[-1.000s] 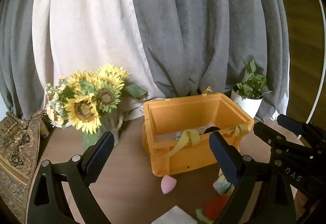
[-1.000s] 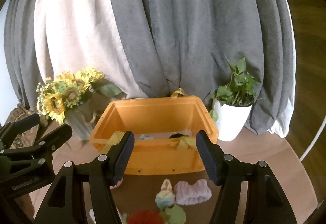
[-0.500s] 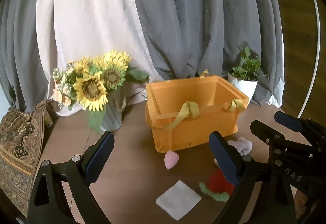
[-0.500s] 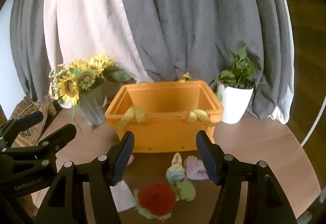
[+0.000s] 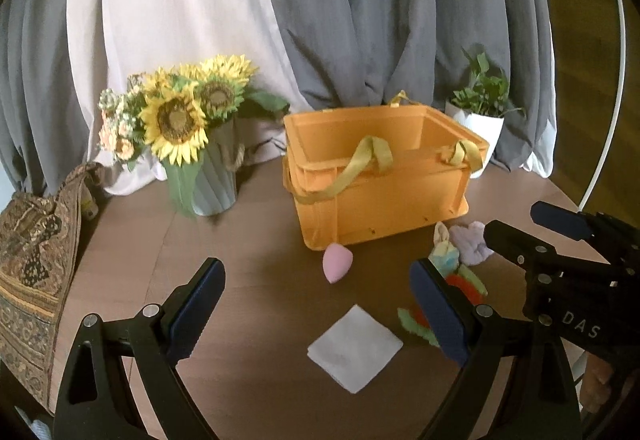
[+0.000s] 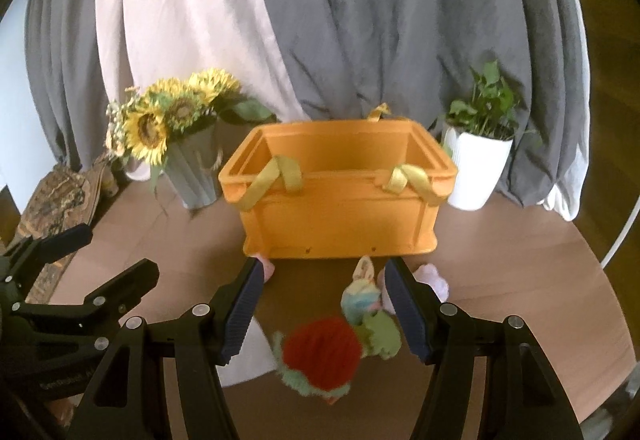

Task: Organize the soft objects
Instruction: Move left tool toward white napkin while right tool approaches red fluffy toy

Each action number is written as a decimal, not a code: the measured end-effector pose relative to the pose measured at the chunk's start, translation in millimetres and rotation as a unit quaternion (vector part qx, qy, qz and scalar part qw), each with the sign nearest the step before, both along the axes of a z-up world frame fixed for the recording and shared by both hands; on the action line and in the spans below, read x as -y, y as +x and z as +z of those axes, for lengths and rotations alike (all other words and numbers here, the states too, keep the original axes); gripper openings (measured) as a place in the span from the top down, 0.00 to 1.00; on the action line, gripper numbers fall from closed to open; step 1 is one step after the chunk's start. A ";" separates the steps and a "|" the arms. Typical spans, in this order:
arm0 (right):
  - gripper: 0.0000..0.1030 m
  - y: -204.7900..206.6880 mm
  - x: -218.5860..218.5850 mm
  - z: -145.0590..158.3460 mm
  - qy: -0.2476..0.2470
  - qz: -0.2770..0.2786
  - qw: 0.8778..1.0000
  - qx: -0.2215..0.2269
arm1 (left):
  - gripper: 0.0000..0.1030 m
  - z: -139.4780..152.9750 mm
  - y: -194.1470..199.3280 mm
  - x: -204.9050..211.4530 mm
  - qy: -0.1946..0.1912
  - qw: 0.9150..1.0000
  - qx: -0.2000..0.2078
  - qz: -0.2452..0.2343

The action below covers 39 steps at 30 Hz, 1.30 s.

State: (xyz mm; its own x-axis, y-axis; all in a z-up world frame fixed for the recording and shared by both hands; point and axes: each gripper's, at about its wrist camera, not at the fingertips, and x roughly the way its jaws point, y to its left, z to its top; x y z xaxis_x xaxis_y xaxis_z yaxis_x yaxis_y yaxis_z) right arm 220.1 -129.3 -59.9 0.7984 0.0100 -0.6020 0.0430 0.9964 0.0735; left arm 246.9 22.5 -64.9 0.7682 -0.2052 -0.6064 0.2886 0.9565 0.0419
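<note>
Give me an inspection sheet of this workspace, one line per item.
Surface: round brown table, wood-look top.
Job's things: orange crate open, yellow straps over its rim; in front of it on the table lie a pink sponge, white cloth, red and green plush, pastel bunny toy and lilac fuzzy piece.
Clutter: sunflower vase, white potted plant, patterned bag at the left edge.
Grippers: left gripper and right gripper both open, empty, above the table.
Cables: nothing seen.
Surroundings: grey and pale curtains behind; wooden floor at right.
</note>
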 end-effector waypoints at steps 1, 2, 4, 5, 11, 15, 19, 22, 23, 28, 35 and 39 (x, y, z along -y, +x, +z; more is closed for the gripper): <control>0.38 -0.3 -0.7 -2.7 0.000 0.002 1.000 -0.004 | 0.08 -2.7 -0.7 -0.1 0.001 1.000 -0.002 0.001; 0.38 -0.3 -1.2 -4.9 -0.002 0.004 1.000 -0.008 | 0.08 -6.8 -1.2 0.1 0.001 1.000 -0.007 0.001; 0.38 0.2 -1.7 -11.5 0.000 0.008 1.000 -0.018 | 0.10 -11.4 -0.5 0.3 0.000 1.000 -0.015 0.002; 0.38 0.5 -1.5 -14.1 0.001 0.010 1.000 -0.023 | 0.10 -14.9 0.0 0.5 -0.002 1.000 -0.020 0.003; 0.38 5.5 1.2 -35.4 0.014 0.017 0.998 -0.055 | 0.12 -35.6 1.5 3.7 0.007 0.999 -0.041 0.000; 0.38 9.0 2.3 -49.5 0.018 0.020 0.997 -0.076 | 0.14 -49.5 1.8 3.3 0.001 0.998 -0.061 -0.007; 0.38 10.4 1.3 -61.3 0.019 0.024 0.995 -0.091 | 0.15 -62.4 1.5 4.6 0.001 0.997 -0.072 -0.010; 0.38 12.8 0.4 -68.9 0.019 0.028 0.994 -0.100 | 0.16 -71.9 1.9 5.7 -0.002 0.996 -0.083 -0.016; 0.38 13.8 0.2 -71.5 0.019 0.029 0.994 -0.103 | 0.16 -76.3 2.6 6.9 0.000 0.996 -0.087 -0.018; 0.38 18.3 1.2 -84.2 0.024 0.031 0.993 -0.115 | 0.17 -92.1 7.0 9.4 -0.001 0.994 -0.108 -0.025; 0.38 24.0 1.9 -99.7 0.029 0.035 0.991 -0.129 | 0.19 -115.5 17.9 16.2 0.000 0.990 -0.136 -0.034; 0.38 29.8 2.8 -107.8 0.038 0.033 0.990 -0.135 | 0.20 -125.7 25.2 17.0 -0.004 0.988 -0.152 -0.034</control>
